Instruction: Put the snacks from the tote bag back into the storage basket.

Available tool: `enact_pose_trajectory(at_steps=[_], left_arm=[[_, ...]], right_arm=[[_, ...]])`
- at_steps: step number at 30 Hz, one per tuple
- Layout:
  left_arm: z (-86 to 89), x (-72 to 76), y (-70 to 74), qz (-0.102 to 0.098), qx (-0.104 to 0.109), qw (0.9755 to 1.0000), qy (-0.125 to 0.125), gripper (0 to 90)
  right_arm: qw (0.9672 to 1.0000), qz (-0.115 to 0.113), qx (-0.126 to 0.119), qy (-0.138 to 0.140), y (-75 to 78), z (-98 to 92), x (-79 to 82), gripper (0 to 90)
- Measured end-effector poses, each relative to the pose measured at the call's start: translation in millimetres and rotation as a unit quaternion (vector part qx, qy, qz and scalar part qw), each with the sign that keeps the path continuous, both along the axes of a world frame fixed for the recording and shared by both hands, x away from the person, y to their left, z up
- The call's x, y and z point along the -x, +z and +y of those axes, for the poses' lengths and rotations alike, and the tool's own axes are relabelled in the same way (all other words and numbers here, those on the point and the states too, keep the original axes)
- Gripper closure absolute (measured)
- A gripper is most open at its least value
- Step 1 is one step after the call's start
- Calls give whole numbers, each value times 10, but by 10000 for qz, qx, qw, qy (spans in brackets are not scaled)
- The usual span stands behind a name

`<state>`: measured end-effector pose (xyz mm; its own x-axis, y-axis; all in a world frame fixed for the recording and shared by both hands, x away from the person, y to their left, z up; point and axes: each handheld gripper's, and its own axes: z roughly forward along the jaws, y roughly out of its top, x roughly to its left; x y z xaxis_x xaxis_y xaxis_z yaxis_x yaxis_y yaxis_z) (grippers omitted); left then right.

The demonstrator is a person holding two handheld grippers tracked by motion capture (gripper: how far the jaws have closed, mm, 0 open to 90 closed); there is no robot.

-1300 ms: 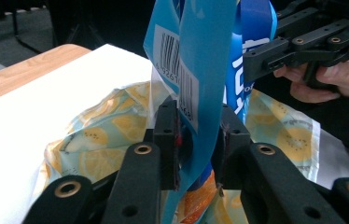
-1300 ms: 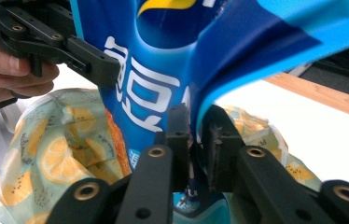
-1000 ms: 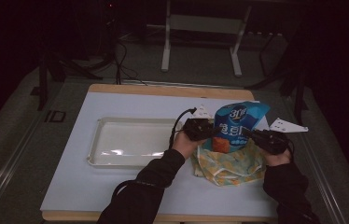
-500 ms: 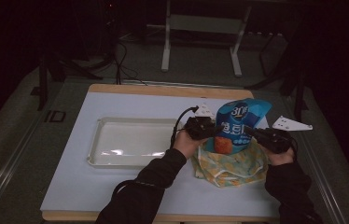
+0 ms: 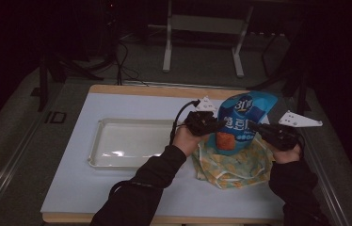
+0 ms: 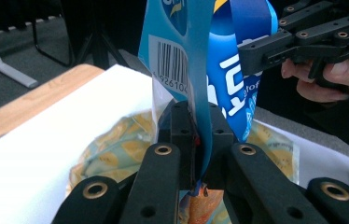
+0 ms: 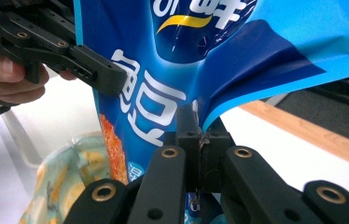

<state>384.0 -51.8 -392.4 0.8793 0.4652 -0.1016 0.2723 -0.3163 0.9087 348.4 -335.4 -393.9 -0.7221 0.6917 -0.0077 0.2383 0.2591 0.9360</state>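
Note:
A blue snack bag (image 5: 241, 121) with white lettering hangs upright between my two grippers, just above a yellow-patterned cloth bag (image 5: 233, 165) on the white table. My left gripper (image 5: 219, 125) is shut on the bag's left edge; in the left gripper view its jaws pinch the film (image 6: 196, 135) below a barcode. At the bag's right edge my right gripper (image 5: 255, 126) is shut too, and in the right gripper view its jaws clamp the blue film (image 7: 199, 135). Each gripper view also shows the other gripper gripping the far edge.
A clear shallow tray (image 5: 132, 143) lies on the table to the left of the hands. The table's wooden rim (image 5: 164, 90) runs along the back. Dark floor, cables and a metal stand (image 5: 202, 28) lie beyond.
Both grippers have lifted the blue bag a little higher above the patterned cloth bag. The tray has stayed put.

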Motion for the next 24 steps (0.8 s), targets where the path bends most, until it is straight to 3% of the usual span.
enact_pose_trajectory(at_steps=[9,16,24], left_arm=[[119,55,221,-201,110,9995,215,870],[280,107,373,-239,173,9982,519,873],[469,170,526,-351,197,9965,738,878]], right_arm=[[9997,-211,78,-33,260,130,8,892],[9993,-325,177,7,429,322,-19,892],[9988,-453,113,117,562,545,-32,893]])
